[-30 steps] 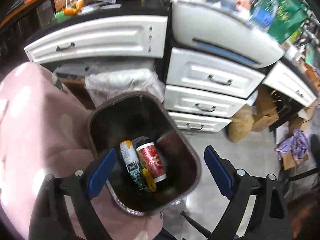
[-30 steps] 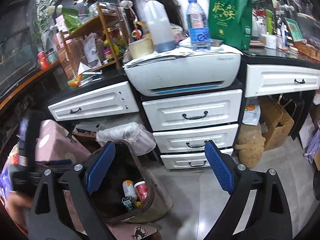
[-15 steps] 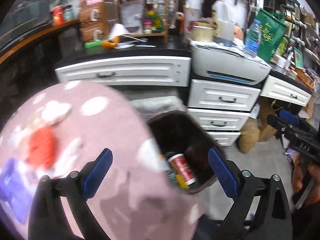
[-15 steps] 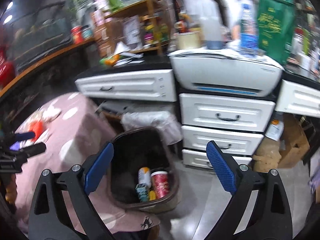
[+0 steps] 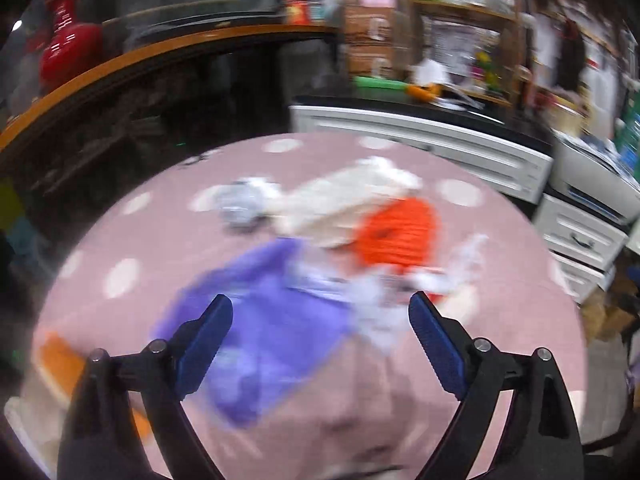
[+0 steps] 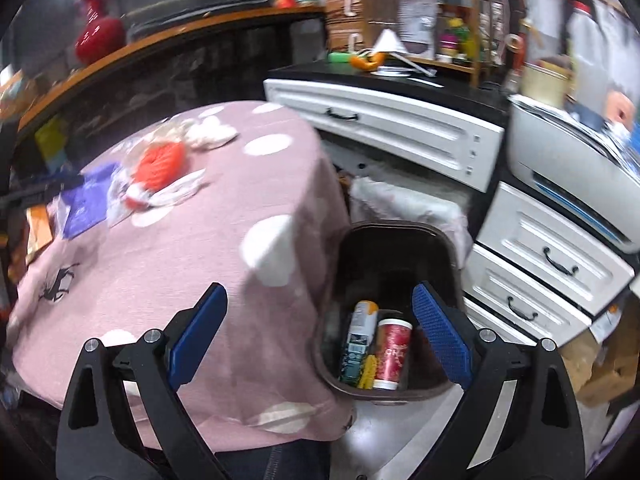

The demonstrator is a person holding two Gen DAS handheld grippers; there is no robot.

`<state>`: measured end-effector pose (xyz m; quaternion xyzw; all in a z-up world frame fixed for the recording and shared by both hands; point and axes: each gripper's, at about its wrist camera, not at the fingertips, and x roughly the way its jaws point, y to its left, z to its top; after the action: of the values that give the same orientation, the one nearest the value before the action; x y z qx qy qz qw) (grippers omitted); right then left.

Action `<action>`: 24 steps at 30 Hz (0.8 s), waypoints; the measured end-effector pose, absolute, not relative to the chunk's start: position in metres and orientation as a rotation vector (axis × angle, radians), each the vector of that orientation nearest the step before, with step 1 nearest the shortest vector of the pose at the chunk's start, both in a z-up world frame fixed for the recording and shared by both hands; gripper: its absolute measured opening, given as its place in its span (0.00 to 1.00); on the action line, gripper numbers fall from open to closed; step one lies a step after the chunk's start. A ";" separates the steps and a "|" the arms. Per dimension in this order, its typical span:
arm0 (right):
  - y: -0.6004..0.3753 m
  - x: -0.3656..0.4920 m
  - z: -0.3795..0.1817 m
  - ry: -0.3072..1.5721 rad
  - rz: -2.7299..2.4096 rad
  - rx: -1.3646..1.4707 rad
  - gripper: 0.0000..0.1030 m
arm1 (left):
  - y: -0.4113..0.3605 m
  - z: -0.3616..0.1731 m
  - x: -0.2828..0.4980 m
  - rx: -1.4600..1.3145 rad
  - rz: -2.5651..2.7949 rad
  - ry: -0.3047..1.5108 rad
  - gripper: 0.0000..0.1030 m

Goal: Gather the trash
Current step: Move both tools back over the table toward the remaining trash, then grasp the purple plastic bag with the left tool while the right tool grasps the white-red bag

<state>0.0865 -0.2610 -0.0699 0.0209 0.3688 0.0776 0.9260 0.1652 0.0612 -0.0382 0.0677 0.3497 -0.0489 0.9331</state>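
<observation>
two grippers: left gripper [image 5: 320, 340] jaws narrowing, empty, above purple wrapper [image 5: 264, 332]; right gripper [image 6: 320, 332] parted, empty, beside bin [image 6: 400, 240] for drop-off.

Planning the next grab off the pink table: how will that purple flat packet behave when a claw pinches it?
The purple packet looks thin and lies flat on the pink tablecloth, so it probably flops and weighs little. With no raised edge showing, it may slide on the cloth rather than lift. Blur hides its material.
</observation>
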 end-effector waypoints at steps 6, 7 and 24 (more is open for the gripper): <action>-0.235 0.094 -0.070 0.776 0.215 0.015 0.90 | 0.108 -0.045 0.191 0.154 -0.012 0.783 0.82; -0.232 0.094 -0.069 0.776 0.221 0.011 0.90 | 0.113 -0.047 0.192 0.144 -0.008 0.792 0.81; -0.183 0.111 -0.060 0.785 0.309 -0.023 0.90 | 0.148 -0.088 0.193 -0.051 0.016 0.896 0.21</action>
<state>0.1112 -0.1825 -0.0598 -0.0113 0.3810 0.1501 0.9122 0.1935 0.1484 -0.0877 -0.0249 0.4329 0.0075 0.9011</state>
